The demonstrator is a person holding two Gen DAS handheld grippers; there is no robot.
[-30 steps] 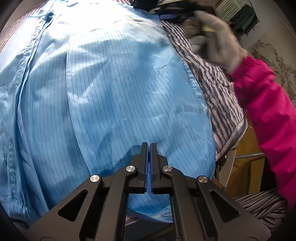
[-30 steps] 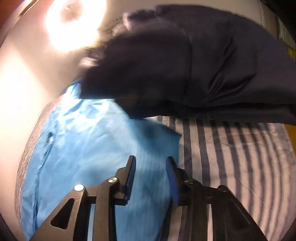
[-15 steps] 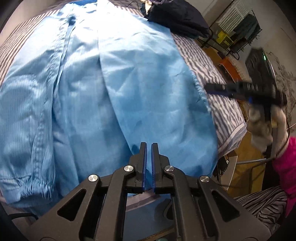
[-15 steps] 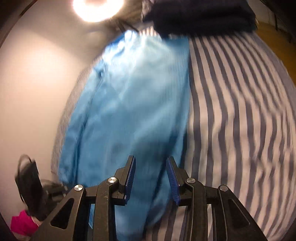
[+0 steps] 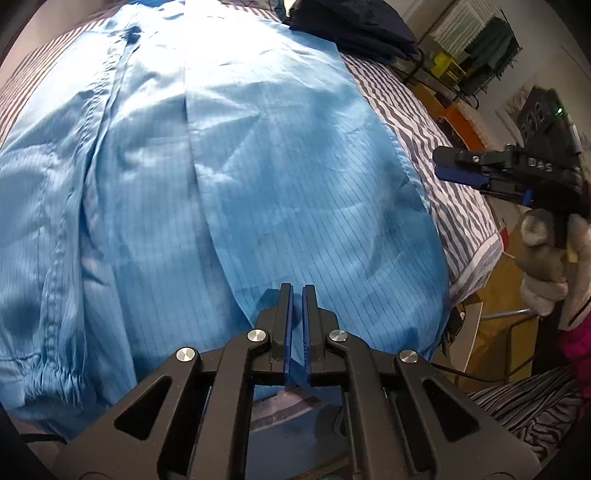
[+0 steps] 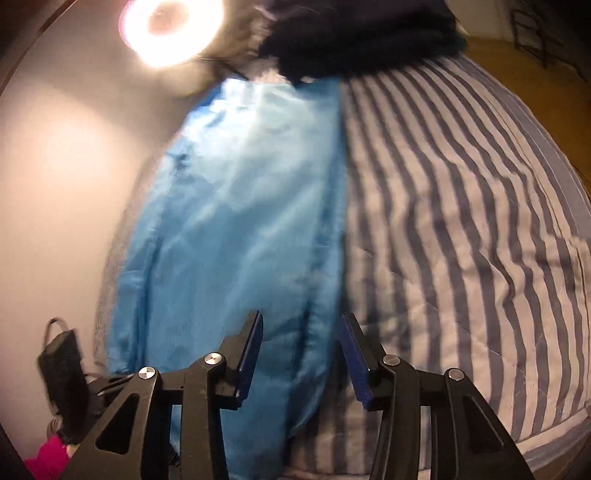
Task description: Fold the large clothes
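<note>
A large light-blue garment [image 5: 229, 177] with thin dark stripes lies spread flat on a striped bed; a folded flap runs down its middle. It also shows in the right wrist view [image 6: 236, 236]. My left gripper [image 5: 297, 295] hovers above the garment's near hem, jaws nearly together with a thin gap and nothing between them. My right gripper [image 6: 301, 332] is open and empty above the garment's right edge. It also shows in the left wrist view [image 5: 443, 166], off the bed's right side.
The bed has a grey-and-white striped cover [image 6: 461, 221]. A pile of dark navy clothes [image 5: 354, 26] sits at the far end, also in the right wrist view [image 6: 354, 33]. A ring light [image 6: 170, 26] glares at the far left. Wooden floor and racks [image 5: 480, 55] lie to the right.
My right gripper has drawn back from the far end of the garment to the bed's near right side, open throughout. My left gripper has pulled back slightly and its jaws have parted a little.
</note>
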